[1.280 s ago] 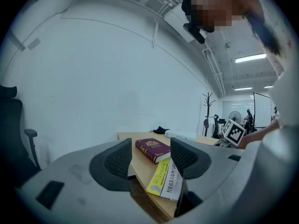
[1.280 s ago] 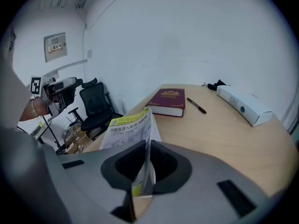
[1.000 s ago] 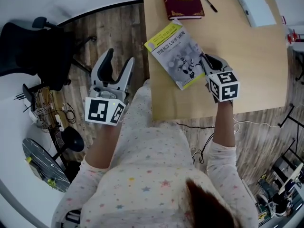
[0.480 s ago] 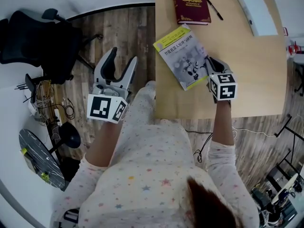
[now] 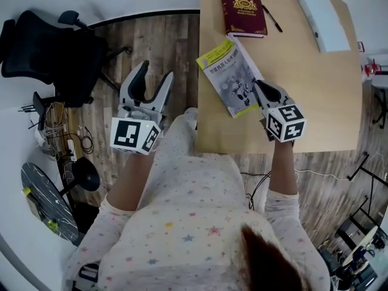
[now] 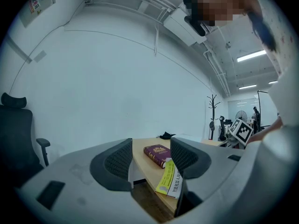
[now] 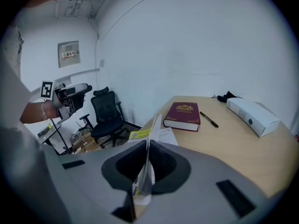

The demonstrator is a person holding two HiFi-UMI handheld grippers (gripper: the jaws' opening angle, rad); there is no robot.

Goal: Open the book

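Right gripper pinches the book's edge; opening looks barely begun.

The book (image 5: 233,77) lies tilted on the table (image 5: 315,83) near its left edge, just below a red book (image 5: 243,12). The right gripper (image 5: 262,93) has its 2 jaws pressed together on a thin layer at the book's near right edge. In the right gripper view that layer stands edge-on between the pads (image 7: 161,164), so it seems slightly lifted; I cannot tell if it is the cover alone or a few pages too. The left gripper (image 5: 153,71) hangs off the table over the floor, jaws spread apart with nothing between them. Step in hand is probably lifting the cover. The next move likely calls for swinging the pinched edge up and over toward the spine side without dragging the book.
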